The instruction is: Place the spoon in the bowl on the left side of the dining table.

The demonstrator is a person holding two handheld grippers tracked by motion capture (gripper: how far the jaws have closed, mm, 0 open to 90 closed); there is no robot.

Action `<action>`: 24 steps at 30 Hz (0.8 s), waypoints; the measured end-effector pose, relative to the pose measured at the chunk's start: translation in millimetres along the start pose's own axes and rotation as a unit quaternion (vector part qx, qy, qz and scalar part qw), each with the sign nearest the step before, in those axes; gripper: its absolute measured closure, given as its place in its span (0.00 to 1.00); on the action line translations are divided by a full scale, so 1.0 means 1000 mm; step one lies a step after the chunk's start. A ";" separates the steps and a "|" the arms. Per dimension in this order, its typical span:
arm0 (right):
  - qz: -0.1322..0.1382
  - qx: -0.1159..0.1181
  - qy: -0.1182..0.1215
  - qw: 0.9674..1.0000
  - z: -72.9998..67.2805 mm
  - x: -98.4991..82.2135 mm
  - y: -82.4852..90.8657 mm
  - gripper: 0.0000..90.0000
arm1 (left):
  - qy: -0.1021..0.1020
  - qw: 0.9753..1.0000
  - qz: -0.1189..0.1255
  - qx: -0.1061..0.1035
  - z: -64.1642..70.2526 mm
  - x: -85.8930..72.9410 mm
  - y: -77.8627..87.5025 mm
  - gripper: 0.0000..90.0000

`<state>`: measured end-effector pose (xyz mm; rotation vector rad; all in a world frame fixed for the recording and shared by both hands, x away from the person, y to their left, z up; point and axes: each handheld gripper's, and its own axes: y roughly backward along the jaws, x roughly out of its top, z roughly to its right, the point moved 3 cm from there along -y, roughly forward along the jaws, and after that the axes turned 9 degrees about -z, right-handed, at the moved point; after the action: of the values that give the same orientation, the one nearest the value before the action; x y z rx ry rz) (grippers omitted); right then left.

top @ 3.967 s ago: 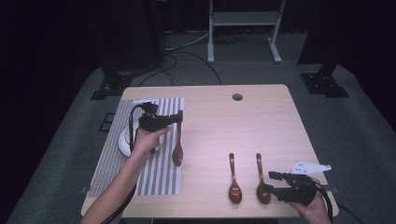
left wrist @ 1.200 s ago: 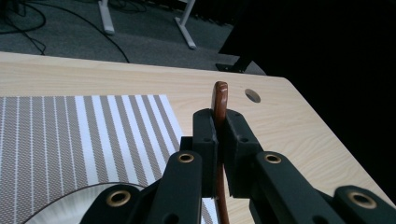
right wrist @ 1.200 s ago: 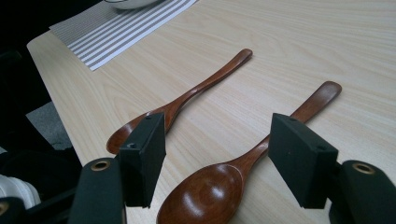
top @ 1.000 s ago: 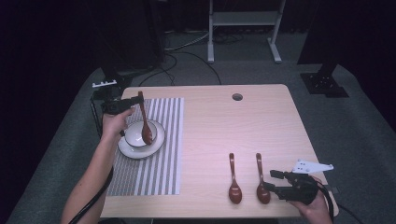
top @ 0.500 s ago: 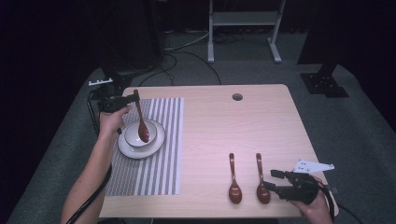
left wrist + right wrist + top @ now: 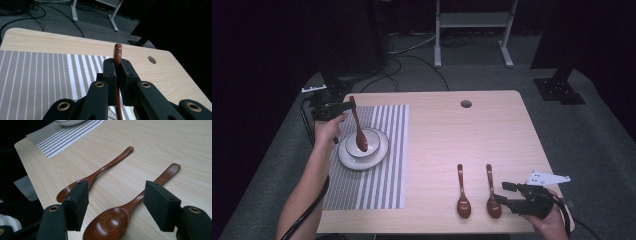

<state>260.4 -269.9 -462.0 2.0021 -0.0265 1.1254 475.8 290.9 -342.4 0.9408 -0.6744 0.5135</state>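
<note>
Since a second ago our left tool point(image 6: 343, 106) tilts its clamped spoon point(image 6: 359, 131) deeper into the bowl point(image 6: 371, 142).
We ease the spoon's head down below the tool before unclamping; our right tool point(image 6: 506, 193) waits unclenched just beside two spoons on the table point(image 6: 452, 130).

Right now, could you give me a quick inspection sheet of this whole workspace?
Surface: light wooden table with a round hole near the far edge; striped placemat on its left part.
Job's things: held spoon, its bowl end over the white bowl on a plate; two spoons lie flat near the right tongs.
Clutter: nothing seen.
Tongs: left tongs shut on the held spoon's handle; right tongs open, beside the nearer spoon.
Cables: several on the floor.
Surroundings: dark room, metal stand legs.
</note>
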 end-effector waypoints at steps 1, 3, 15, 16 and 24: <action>0.000 0.000 0.001 1.000 0.000 0.000 0.000 0.40 | -0.002 1.000 -0.001 0.005 -0.001 0.000 0.000 0.94; 0.000 0.001 0.000 1.000 0.000 0.000 0.000 0.40 | -0.005 1.000 -0.003 0.010 -0.003 -0.001 0.000 0.94; -0.001 0.001 0.000 1.000 0.000 0.000 -0.001 0.40 | 0.013 1.000 0.006 0.017 -0.014 -0.003 0.001 0.94; -0.001 0.001 0.000 1.000 0.000 0.000 -0.001 0.40 | 0.013 1.000 0.006 0.017 -0.014 -0.003 0.001 0.94; -0.001 0.000 -0.001 1.000 0.000 0.000 -0.001 0.39 | 0.026 0.999 0.011 0.017 -0.021 -0.006 -0.002 0.94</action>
<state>260.9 -269.3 -463.3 2.0031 -0.0239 1.1223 479.1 307.2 -356.4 0.9505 -0.6319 0.5692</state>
